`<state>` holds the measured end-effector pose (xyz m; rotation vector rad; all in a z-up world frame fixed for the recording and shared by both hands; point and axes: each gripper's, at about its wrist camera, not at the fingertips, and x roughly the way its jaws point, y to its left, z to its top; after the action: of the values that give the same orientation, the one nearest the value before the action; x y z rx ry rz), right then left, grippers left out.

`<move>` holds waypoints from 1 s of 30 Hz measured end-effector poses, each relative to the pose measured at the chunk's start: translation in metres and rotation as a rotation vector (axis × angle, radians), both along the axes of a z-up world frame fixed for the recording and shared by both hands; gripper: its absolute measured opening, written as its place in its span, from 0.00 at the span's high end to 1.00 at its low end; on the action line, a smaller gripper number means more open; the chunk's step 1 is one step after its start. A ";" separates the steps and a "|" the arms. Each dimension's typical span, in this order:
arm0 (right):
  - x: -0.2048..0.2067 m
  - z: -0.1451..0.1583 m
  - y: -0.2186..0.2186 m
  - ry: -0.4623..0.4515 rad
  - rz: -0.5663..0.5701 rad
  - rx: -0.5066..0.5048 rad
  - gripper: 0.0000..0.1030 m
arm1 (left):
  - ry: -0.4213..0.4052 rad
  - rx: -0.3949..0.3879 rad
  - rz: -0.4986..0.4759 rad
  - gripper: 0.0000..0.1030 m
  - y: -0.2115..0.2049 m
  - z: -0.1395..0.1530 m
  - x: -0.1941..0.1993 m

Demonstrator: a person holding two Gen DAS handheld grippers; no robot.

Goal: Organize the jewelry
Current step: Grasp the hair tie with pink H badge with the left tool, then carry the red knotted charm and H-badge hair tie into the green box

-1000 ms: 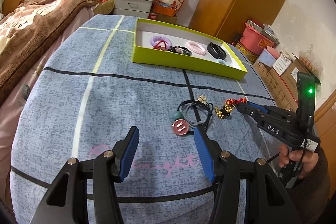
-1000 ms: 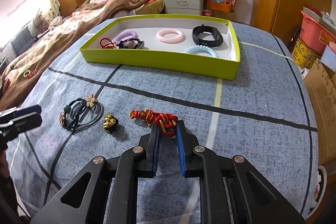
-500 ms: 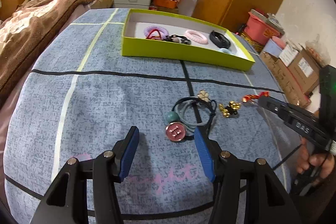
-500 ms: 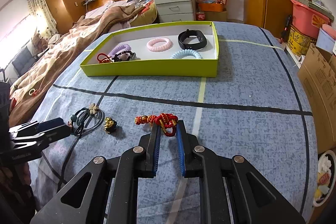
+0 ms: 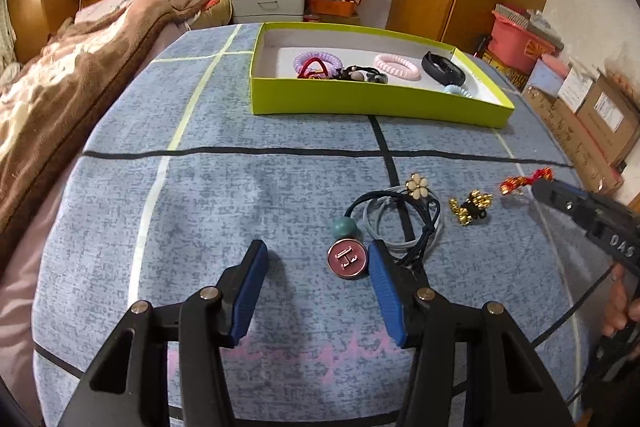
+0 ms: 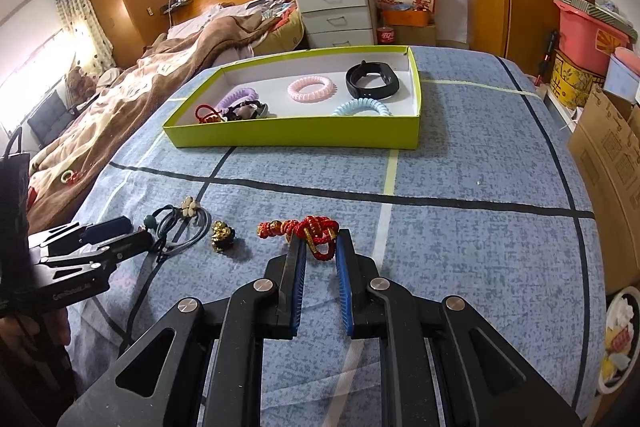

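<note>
A bundle of dark and grey hair ties (image 5: 396,223) lies on the blue cloth, carrying a pink round charm (image 5: 347,261), a green bead (image 5: 345,227) and a cream flower (image 5: 417,185). My left gripper (image 5: 317,251) is closing; the round charm sits between its pads, close to the right one, untouched. A gold charm (image 5: 470,207) rests just right of the ties. My right gripper (image 6: 320,241) is shut on a red knotted bracelet (image 6: 316,227), whose beaded tail trails left. The green tray (image 6: 296,135) beyond holds coil ties and a black band (image 6: 372,81).
The cloth-covered table (image 5: 240,187) drops off at its round edge. A bed with a brown blanket (image 6: 140,95) lies left, white drawers (image 6: 336,15) behind the tray, and cardboard boxes (image 5: 592,131) with a pink bin on the right. A hand (image 6: 36,331) grips the left tool.
My left gripper has come down closer to the hair ties, its jaws a little narrower, and the round charm now sits between the pads. The right gripper keeps hold of the red bracelet.
</note>
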<state>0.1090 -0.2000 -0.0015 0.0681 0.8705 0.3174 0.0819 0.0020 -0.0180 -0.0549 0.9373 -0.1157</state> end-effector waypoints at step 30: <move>-0.007 0.004 -0.003 -0.010 -0.012 0.019 0.85 | -0.025 -0.043 -0.039 0.80 0.000 0.009 0.000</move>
<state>0.1023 -0.2027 0.0027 0.0893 0.8569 0.3144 0.0821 0.0022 -0.0095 -0.0752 0.9109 -0.1726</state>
